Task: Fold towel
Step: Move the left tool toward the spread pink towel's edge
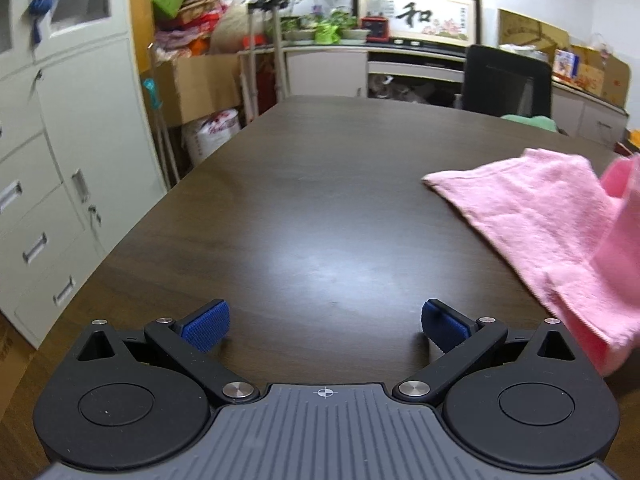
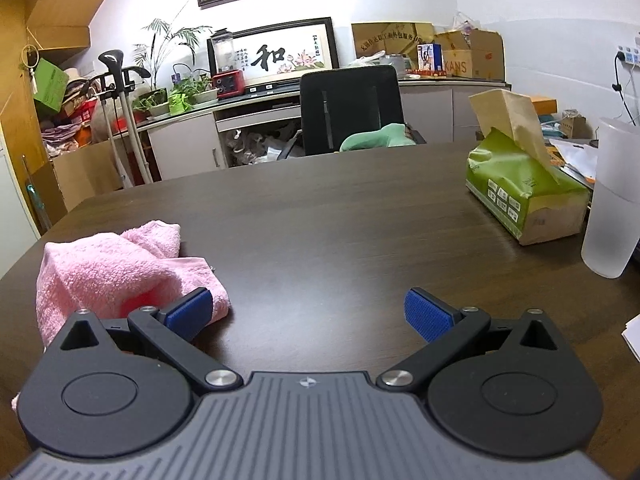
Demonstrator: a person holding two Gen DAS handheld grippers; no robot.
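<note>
Lying bunched on the dark tabletop (image 2: 340,216), the pink towel (image 2: 108,268) sits between the two tools. The left tool (image 1: 325,326) is spread wide and holds nothing. The right tool (image 2: 308,312) is spread wide too, and its left pad (image 2: 190,314) is just beside the towel. The towel looks soft, light and floppy, so it will sag and slide when lifted. I think a corner or a flat edge (image 1: 430,179) is the best place to pinch. Farther back sit a green tissue pack (image 2: 524,200) and a black chair (image 2: 350,106).
</note>
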